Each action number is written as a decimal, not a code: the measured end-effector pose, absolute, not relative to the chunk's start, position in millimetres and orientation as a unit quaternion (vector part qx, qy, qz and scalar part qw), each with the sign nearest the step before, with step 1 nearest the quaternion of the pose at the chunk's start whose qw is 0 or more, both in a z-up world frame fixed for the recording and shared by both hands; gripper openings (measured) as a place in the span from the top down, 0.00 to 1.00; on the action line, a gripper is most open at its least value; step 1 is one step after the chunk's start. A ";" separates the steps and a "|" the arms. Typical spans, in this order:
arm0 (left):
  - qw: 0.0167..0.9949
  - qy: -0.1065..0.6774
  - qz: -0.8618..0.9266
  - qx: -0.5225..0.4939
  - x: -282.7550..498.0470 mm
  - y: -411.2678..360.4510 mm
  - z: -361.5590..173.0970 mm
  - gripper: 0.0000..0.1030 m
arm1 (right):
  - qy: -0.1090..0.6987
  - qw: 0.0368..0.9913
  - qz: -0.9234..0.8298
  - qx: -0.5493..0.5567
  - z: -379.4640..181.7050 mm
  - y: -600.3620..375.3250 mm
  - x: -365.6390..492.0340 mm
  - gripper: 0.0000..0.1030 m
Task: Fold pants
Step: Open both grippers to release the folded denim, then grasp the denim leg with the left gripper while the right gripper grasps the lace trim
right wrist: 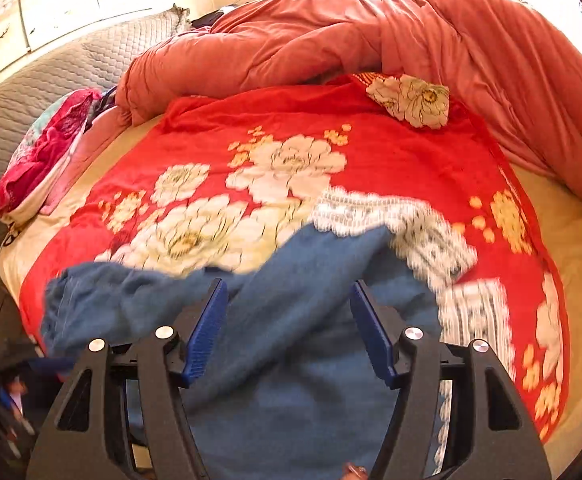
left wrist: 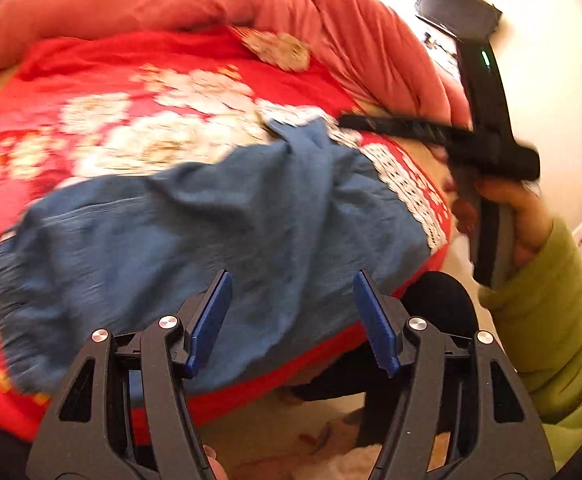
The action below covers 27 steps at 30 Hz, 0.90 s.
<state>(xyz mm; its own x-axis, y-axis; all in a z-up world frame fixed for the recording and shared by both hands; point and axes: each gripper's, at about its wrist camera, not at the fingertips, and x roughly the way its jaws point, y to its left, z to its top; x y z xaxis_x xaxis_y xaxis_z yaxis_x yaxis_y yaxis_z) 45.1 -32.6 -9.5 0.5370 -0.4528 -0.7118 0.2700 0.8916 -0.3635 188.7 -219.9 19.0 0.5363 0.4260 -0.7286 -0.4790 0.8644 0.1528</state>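
Left gripper (left wrist: 293,320): jaws apart, nothing between the pads. Blue pants (left wrist: 195,240) lie rumpled near the bed's front edge on the red floral bedspread (left wrist: 103,76), apparently doubled once, unsmoothed. Right gripper (right wrist: 289,326): jaws apart, empty, above the cloth. Further folding probably remains.

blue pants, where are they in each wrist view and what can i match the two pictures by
Left wrist view: the blue pants lie across the lower centre, reaching the left edge, beyond the open left tongs.
Right wrist view: the pants fill the lower centre, running under the open right tongs.
Shared landmark: the red floral sheet under them.
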 end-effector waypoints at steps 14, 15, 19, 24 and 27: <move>0.845 0.478 -0.222 -0.085 100.6 -73.0 -55.2 0.88 | 0.444 0.861 0.227 -0.102 -20.9 -157.7 277.0 0.39; 0.847 0.476 -0.223 -0.082 98.8 -74.0 -56.1 0.88 | 0.447 0.861 0.219 -0.106 -24.0 -154.8 282.0 0.39; 0.848 0.473 -0.227 -0.078 96.8 -74.1 -55.5 0.88 | 0.465 0.859 0.180 -0.117 -40.9 -145.3 310.7 0.39; 0.846 0.472 -0.231 -0.086 97.6 -69.8 -56.5 0.88 | 0.487 0.851 0.160 -0.116 -65.6 -145.5 333.5 0.58; 0.845 0.472 -0.234 -0.095 97.5 -65.8 -55.2 0.88 | 0.473 0.860 0.170 -0.091 -62.7 -157.2 332.1 0.89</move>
<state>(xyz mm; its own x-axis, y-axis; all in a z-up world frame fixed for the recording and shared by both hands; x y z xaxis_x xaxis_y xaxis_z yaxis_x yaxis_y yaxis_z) 97.5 -65.8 -55.2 0.4450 -0.4849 -0.7529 0.3051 0.8725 -0.3816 332.1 -157.2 -62.7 0.4943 0.2066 -0.8444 -0.3781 0.9257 0.0051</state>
